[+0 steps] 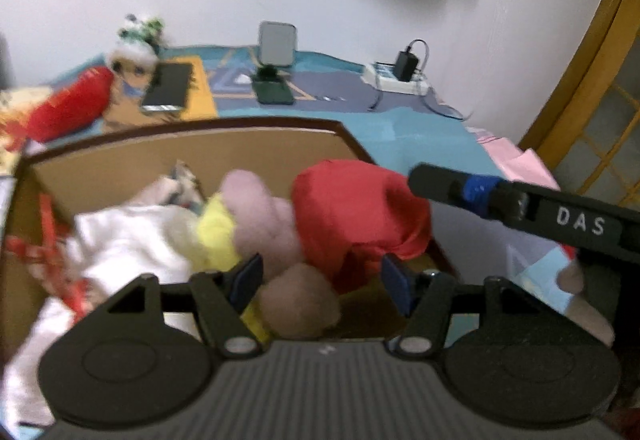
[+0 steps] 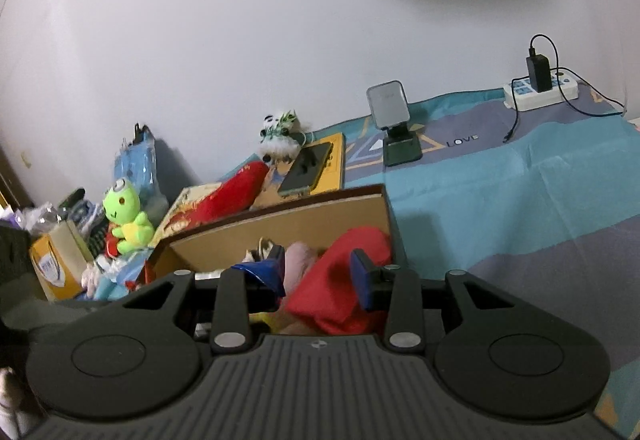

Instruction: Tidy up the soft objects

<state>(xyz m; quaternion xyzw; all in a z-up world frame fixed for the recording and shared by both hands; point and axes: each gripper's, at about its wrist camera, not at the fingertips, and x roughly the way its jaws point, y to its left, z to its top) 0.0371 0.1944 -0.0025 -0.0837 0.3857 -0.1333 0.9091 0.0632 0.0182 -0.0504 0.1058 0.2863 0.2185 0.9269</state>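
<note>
A cardboard box (image 1: 180, 131) holds a white cloth (image 1: 128, 244), a yellow and pink plush (image 1: 260, 215) and a red soft item (image 1: 352, 211) piled at its right end. My left gripper (image 1: 324, 280) hovers open over the box's near side; a pink plush foot lies below the gap, and the pads do not press on it. My right gripper (image 2: 320, 274) stands open above the red soft item (image 2: 332, 280) and the pink plush (image 2: 298, 256). From the left wrist view, the right gripper (image 1: 420, 177) reaches the red item's upper right edge.
Outside the box (image 2: 280, 224) to the left sit a green frog plush (image 2: 124, 215), a long red cushion (image 2: 236, 191) and a panda plush (image 2: 280, 135). A phone (image 2: 306, 167), a phone stand (image 2: 394, 127) and a power strip (image 2: 540, 91) lie on the blue sheet (image 2: 500, 191).
</note>
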